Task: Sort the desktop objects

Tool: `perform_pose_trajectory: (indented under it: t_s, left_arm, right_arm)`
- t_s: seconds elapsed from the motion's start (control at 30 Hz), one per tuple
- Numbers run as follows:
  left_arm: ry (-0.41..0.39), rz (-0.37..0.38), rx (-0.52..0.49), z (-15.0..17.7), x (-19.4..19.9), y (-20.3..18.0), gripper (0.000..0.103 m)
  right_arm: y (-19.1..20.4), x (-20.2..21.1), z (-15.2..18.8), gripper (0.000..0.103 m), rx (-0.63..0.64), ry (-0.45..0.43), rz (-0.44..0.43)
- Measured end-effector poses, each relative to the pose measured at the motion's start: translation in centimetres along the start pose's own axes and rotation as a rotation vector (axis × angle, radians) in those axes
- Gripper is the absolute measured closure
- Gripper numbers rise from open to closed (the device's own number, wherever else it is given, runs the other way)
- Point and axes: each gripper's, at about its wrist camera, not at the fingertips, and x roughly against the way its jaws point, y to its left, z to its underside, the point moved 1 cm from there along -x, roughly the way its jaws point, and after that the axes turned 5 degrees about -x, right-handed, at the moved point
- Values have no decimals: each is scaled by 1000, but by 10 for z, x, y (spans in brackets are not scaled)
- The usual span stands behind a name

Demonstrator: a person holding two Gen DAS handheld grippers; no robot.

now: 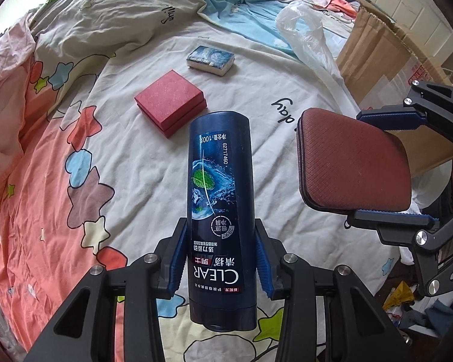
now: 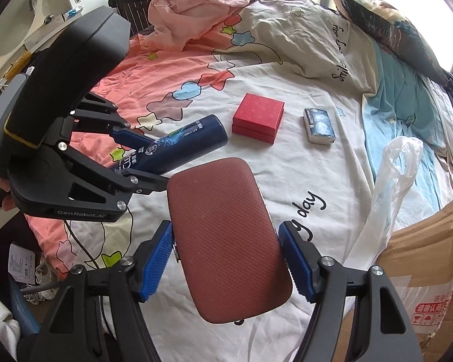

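Note:
My left gripper point(image 1: 220, 259) is shut on a dark blue shampoo bottle point(image 1: 219, 187), held above the bed with its cap toward the camera. In the right wrist view the same bottle point(image 2: 178, 147) sticks out from the left gripper point(image 2: 136, 157) at the left. My right gripper point(image 2: 226, 262) is shut on a reddish-brown textured case point(image 2: 226, 235), blue pads point(image 2: 154, 265) pressing both long sides. The left wrist view shows that case point(image 1: 353, 163) at the right, clamped in the right gripper point(image 1: 392, 169). A red box point(image 1: 169, 102) and a tissue pack point(image 1: 211, 59) lie on the sheet.
The bed is covered by a white sheet with star prints point(image 1: 111, 138) and rumpled bedding point(image 2: 196, 15) at the back. A clear plastic bag point(image 2: 389, 187) hangs over an open cardboard box point(image 2: 422, 259) at the bed's right edge. Clutter lies on the floor point(image 1: 413, 304).

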Motion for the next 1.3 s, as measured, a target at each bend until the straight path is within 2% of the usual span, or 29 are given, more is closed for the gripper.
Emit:
perform_pose_trajectory:
  t_s: [0.6,0.93,1.3]
  left_arm:
    - [-76,-12,-103,-25,83,-63,62]
    - [-149,-16,-186,-58,127,-116,62]
    - [-169,-6,-237,-86,141,-163,62]
  right_arm:
    - [-7,99,-1,36,15,-76,75]
    - [-43,160,16,36,-43,-131,151]
    - [-83,193,47,36,-126,-164,202]
